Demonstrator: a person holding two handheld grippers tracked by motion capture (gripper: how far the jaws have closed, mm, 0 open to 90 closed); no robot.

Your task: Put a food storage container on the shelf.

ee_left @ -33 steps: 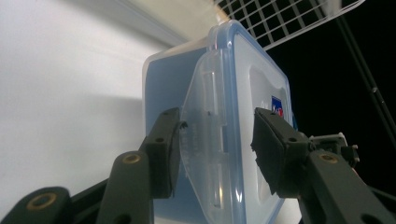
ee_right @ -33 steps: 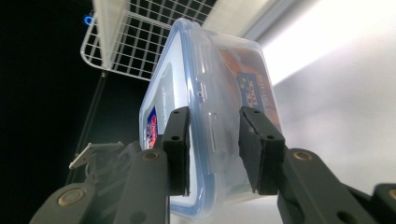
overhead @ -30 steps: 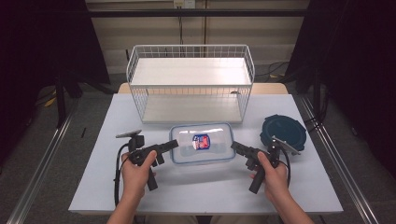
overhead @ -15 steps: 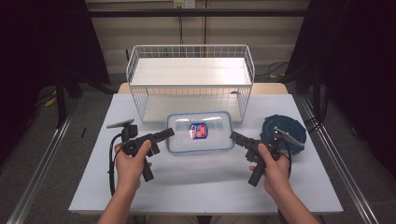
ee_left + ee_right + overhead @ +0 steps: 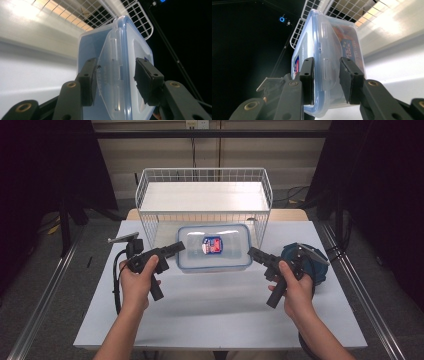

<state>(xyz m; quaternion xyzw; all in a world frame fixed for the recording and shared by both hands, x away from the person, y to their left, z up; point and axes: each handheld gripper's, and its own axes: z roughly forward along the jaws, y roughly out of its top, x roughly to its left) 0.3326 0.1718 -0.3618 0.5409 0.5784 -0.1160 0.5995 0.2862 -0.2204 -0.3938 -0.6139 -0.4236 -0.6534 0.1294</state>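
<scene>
Both grippers are clamping the box by its end latches, left gripper and right gripper carrying it between them just short of the basket, so it is needing an even lift over the rim, I judge.

A white wire basket stands on the bench beyond both tongs; a dark blue lid lies just behind the right tongs.
</scene>
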